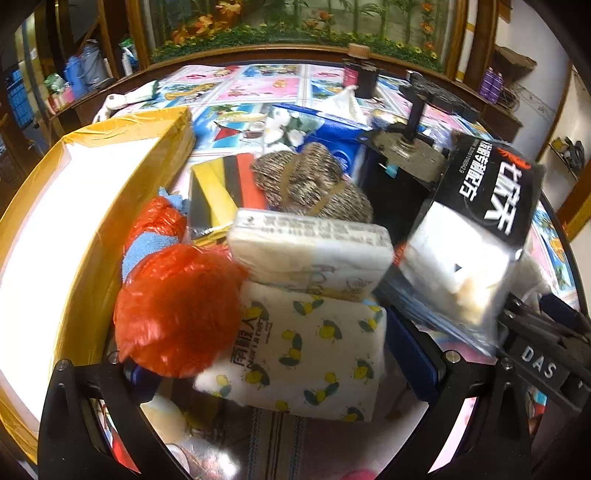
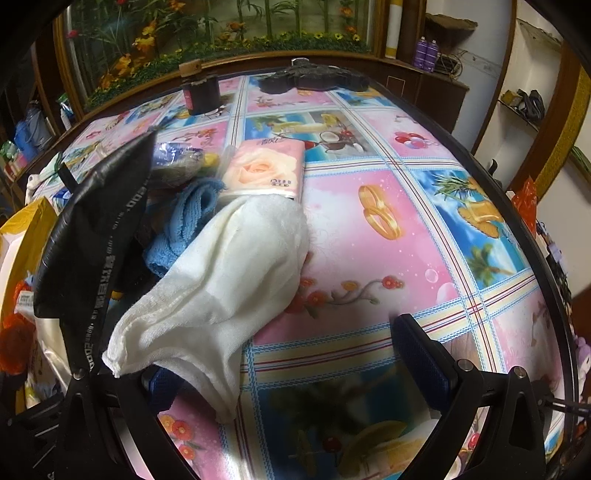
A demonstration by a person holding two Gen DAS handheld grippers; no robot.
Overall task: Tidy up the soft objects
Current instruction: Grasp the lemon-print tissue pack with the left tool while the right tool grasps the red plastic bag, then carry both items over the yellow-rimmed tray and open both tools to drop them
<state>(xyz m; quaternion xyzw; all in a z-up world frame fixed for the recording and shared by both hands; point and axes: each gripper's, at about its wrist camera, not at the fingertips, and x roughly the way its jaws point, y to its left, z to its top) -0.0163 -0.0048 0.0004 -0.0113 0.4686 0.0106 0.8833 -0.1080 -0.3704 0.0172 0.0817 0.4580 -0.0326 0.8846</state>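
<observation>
Between L gripper (image 1: 280, 354) fingers — lemon-print pack (image 1: 314, 350), jaws wide

A wood-framed flower-and-bamboo mural (image 2: 221, 33) spans the far wall; wooden corner shelves (image 2: 517, 99) stand right against a white wall (image 2: 491, 44).

Both the left gripper (image 1: 280, 365) and right gripper (image 2: 291, 354) have black angular arms, silver screws, and blue textured finger pads (image 2: 421, 354).
</observation>
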